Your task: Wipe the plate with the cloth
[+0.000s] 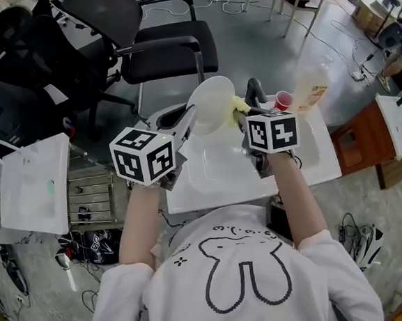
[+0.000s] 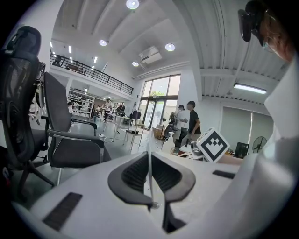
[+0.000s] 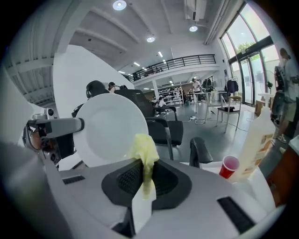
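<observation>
A white plate (image 1: pixel 212 103) is held up on edge above the white sink (image 1: pixel 210 183), and my left gripper (image 1: pixel 185 117) is shut on its rim. In the left gripper view the plate (image 2: pixel 149 161) shows edge-on as a thin line between the closed pads. My right gripper (image 1: pixel 243 115) is shut on a yellow cloth (image 1: pixel 239 105), which touches the plate's right edge. In the right gripper view the cloth (image 3: pixel 145 151) bunches up from the jaws in front of the plate's (image 3: pixel 110 126) face, with the left gripper (image 3: pixel 58 126) clamped on the plate's left rim.
A black faucet (image 1: pixel 254 89) rises behind the sink. A red cup (image 1: pixel 283 100) and a pale bottle (image 1: pixel 310 87) stand on the sink's right back corner. Black office chairs (image 1: pixel 170 47) stand beyond. A white bag (image 1: pixel 32 185) hangs at the left.
</observation>
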A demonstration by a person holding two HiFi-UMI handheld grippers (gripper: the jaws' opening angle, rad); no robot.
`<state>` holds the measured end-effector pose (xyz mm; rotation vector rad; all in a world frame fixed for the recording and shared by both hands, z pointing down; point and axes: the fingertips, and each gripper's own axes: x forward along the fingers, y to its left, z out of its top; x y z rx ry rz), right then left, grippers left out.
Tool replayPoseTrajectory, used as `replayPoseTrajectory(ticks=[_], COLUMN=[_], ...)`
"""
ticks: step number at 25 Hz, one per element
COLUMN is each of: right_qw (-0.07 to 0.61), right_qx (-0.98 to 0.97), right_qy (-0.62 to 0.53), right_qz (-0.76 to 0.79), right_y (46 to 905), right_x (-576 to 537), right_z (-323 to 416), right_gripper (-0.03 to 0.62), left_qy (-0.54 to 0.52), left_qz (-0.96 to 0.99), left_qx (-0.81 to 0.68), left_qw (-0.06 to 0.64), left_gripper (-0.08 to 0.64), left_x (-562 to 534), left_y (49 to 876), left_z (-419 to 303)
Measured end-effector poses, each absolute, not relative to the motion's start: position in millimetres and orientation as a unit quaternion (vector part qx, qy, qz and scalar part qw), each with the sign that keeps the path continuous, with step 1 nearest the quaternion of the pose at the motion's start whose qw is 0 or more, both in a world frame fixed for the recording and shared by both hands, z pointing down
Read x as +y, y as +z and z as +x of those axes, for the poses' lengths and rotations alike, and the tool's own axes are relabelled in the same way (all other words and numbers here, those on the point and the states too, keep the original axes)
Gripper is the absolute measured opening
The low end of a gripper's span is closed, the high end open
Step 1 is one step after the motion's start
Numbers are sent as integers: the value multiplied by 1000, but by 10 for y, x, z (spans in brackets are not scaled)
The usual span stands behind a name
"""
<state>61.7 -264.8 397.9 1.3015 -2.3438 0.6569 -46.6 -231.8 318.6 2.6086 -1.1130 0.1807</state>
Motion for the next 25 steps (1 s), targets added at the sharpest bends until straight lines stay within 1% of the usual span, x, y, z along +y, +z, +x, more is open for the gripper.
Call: replayPoseTrajectory(ticks=[5, 9, 11, 16, 19, 25], right_qw=[185, 178, 173, 171, 172, 176], right_qx=[-831, -831, -830, -836, -845, -866], right_qy=[232, 229, 228, 223, 212, 188], right_qz=[471, 476, 478, 471, 459, 428], right_y=[3988, 3961, 3950, 3923, 3869, 3756], right_x=[-2637, -2584, -2550, -2463, -2425, -2328], right_z=[704, 781, 832, 905, 915, 931], right_gripper=[51, 51, 51, 51, 51, 51], left_qy=[77, 94, 107, 187, 230, 281], left_qz=[905, 916, 920, 914, 899, 842], left_qx=[-397, -379, -371, -353, -331, -277], left_qw=[132, 94, 62, -74, -172, -366], left_gripper=[18, 18, 18, 18, 18, 18], left_x=[-2334, -2302, -2273, -2204, -2149, -2020], left_y=[3302, 3393, 3448, 3614, 3652, 3596], left_z=[-538, -575, -588, -551, -486, -301])
